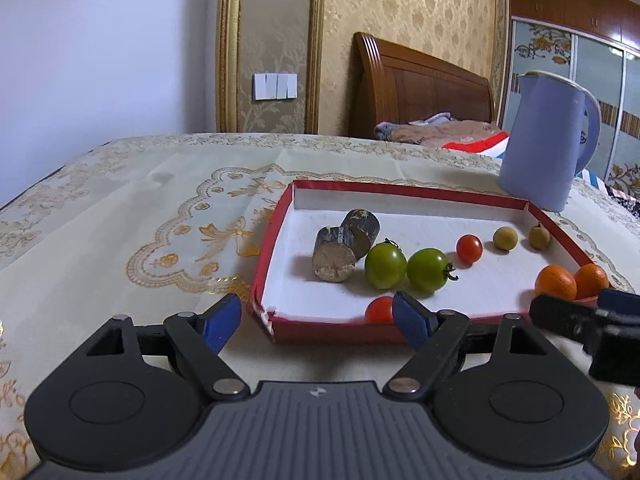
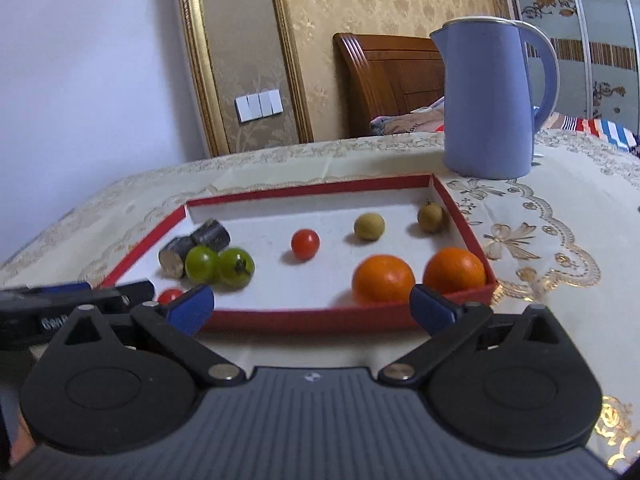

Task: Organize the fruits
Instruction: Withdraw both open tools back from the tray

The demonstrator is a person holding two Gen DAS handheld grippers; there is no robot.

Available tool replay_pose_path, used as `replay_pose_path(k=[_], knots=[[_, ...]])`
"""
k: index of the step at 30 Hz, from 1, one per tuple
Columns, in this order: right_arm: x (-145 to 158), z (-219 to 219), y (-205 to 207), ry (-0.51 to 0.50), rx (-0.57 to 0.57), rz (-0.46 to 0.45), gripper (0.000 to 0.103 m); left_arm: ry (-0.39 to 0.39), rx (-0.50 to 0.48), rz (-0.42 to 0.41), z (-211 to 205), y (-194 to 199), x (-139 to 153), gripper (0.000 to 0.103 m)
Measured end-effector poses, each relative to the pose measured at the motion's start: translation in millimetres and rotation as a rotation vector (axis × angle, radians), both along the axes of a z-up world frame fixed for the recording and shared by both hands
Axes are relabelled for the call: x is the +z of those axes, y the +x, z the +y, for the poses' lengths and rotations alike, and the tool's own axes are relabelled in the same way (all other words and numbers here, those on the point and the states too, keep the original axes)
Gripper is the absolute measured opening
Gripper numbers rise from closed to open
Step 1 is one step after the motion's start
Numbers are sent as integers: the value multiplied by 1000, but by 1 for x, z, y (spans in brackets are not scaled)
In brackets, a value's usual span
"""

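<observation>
1. Your left gripper (image 1: 316, 322) sits at the near left corner of the red tray (image 1: 276, 232); jaws apart, nothing between the pads.
2. Your right gripper (image 2: 312, 312) sits at the tray's near right side; jaws spread wide, nothing clamped. Both hang just short of the tray's near wall.
3. All the fruit is inside the tray, on its white floor. The tray sits on the table (image 1: 140, 200), which has a cream embroidered cloth.
4. Left end: two dark cut cylinders (image 1: 344, 246) lying on their sides, touching each other.
5. Just right of those: two green tomatoes (image 1: 406, 268), side by side and touching; the nearer cylinder touches the left one.
6. One red cherry tomato (image 1: 469, 249) sits mid-tray on its own.
7. A second red cherry tomato (image 1: 379, 310) lies against the near wall, partly hidden by your left gripper's right finger.
8. Far right: two small tan round fruits (image 2: 369, 226), apart from each other; the right one is near the tray's right wall.
9. Near right corner: two oranges (image 2: 383, 278) side by side, right one against the wall.
10. Blue kettle (image 2: 486, 100) stands upright on the table beyond the tray's far right corner, not touching it.
</observation>
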State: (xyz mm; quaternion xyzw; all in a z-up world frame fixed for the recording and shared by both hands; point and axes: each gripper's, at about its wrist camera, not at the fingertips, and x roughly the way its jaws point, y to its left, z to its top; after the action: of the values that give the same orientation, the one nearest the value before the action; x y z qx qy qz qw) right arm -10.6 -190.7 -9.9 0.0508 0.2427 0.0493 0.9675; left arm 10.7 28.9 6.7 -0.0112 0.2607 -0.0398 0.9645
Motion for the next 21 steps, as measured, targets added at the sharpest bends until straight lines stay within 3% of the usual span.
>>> replay_pose_path(k=[3, 10, 21], knots=[[-4, -2, -4, -28, -21, 39, 103, -21, -17, 49, 0, -6, -8, 89], [-10, -11, -1, -1, -39, 88, 103, 29, -34, 69, -12, -10, -11, 89], [-12, -14, 1, 20, -52, 101, 103, 61, -30, 128, -27, -5, -16, 89]])
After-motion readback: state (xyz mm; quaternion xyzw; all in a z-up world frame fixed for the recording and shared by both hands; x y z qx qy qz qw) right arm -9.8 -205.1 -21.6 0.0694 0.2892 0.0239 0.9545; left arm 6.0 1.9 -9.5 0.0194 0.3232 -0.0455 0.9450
